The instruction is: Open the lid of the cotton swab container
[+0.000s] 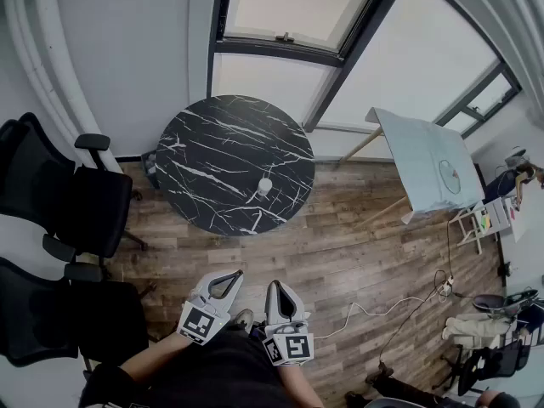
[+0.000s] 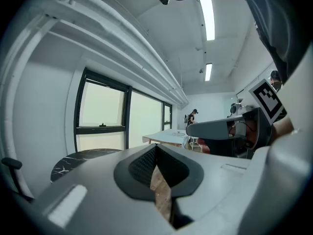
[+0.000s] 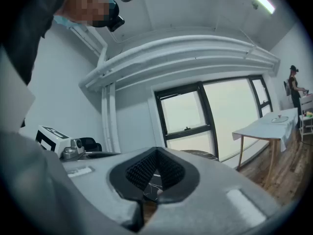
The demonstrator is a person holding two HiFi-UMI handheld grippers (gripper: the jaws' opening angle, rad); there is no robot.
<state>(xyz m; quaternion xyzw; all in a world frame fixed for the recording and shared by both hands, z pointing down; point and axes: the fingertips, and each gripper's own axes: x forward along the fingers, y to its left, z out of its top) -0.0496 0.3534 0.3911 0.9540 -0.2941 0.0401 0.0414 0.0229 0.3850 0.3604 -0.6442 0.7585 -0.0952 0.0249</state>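
Note:
The cotton swab container (image 1: 264, 185) is a small white tub standing near the front right part of a round black marble table (image 1: 212, 155). Its lid looks closed, though it is too small to be sure. Both grippers are held close to my body, well short of the table above the wood floor. My left gripper (image 1: 226, 279) is shut and holds nothing, as its own view shows (image 2: 157, 166). My right gripper (image 1: 275, 289) is shut and holds nothing too (image 3: 155, 169). The table's edge (image 2: 73, 159) shows low in the left gripper view.
Two black office chairs (image 1: 72, 206) stand left of the table. A white-draped table (image 1: 429, 164) is at the right. A white cable (image 1: 382, 308) runs over the wood floor toward clutter at the right (image 1: 501, 313). Windows (image 1: 289, 15) are behind the round table.

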